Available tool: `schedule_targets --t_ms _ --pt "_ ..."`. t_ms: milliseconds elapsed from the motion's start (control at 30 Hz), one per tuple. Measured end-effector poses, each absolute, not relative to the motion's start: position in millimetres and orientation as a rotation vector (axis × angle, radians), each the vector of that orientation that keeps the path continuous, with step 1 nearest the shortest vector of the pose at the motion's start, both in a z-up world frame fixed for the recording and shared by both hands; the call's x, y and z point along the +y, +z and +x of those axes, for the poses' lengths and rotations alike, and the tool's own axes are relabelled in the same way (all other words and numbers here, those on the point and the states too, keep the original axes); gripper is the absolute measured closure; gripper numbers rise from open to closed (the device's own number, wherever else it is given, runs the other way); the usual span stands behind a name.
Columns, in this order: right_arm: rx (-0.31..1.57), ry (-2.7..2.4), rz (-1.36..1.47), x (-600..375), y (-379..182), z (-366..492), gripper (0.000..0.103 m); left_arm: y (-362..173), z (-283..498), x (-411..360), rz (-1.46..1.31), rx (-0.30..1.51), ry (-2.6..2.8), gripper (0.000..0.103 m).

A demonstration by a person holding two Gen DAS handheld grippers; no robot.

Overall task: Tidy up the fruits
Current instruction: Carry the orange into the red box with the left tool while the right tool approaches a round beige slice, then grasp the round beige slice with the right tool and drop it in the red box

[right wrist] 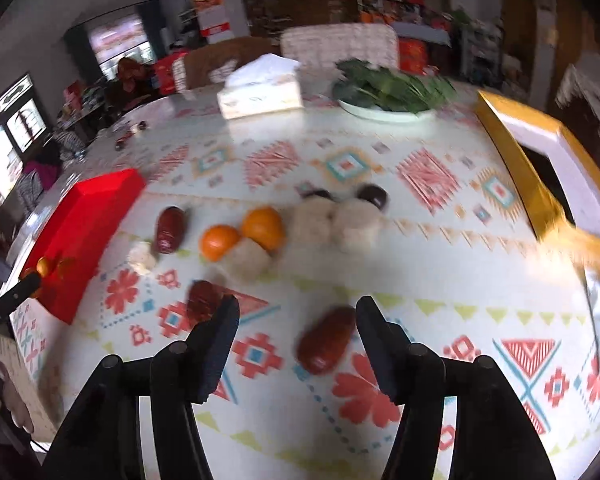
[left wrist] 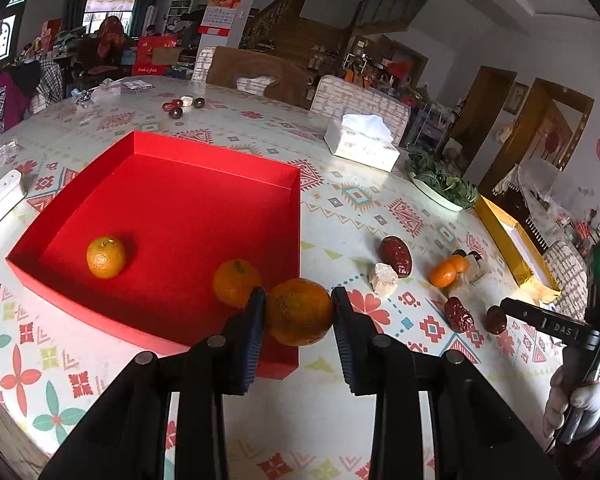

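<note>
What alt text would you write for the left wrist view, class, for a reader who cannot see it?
The left tool grips an orange at the near right corner of an open red box that holds two more oranges. On the patterned tablecloth to the right lie red dates and more oranges.

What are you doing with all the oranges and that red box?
Sorting fruit. The left gripper is squeezing an orange over the corner of the red box, where two oranges already sit. The right gripper is open above the table, near a red date. More oranges, dates and some pale blocks wait on the table.
</note>
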State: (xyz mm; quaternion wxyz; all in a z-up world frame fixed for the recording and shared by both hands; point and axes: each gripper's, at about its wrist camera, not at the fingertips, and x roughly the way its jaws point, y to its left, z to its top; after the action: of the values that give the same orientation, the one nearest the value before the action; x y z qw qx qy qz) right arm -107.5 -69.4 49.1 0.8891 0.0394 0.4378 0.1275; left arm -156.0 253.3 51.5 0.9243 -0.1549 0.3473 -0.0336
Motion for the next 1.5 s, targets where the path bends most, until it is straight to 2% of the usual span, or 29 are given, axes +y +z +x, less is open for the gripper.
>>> schedule_targets --t_ms 333,667,700,767,800,1167,1500 --pt "0.88 0.519 0.053 15.3 62.3 -99.9 0.038 55.8 -157.9 260.9 -0.328 0.691 -0.047 0.071" --pt "0.982 0.478 -0.031 96.0 22.0 -59.5 0.038 59.0 -166.7 292.8 -0.346 0.673 0.006 0.071" --pt "0.983 0.469 -0.039 100.2 19.7 -58.1 0.041 59.2 -167.1 297.3 -0.351 0.672 0.014 0.071" --pt "0.991 0.441 -0.064 106.2 15.2 -56.1 0.066 58.5 -166.7 304.6 -0.355 0.672 0.025 0.071" --pt "0.972 0.426 -0.079 107.8 16.1 -56.5 0.069 58.0 -166.4 307.8 -0.359 0.674 0.029 0.071" --pt "0.905 0.508 -0.017 115.2 51.1 -72.0 0.069 68.9 -121.4 357.2 -0.397 0.707 0.049 0.071" --pt "0.935 0.79 -0.042 205.2 64.4 -81.4 0.069 40.2 -38.8 395.8 -0.493 0.873 0.046 0.071"
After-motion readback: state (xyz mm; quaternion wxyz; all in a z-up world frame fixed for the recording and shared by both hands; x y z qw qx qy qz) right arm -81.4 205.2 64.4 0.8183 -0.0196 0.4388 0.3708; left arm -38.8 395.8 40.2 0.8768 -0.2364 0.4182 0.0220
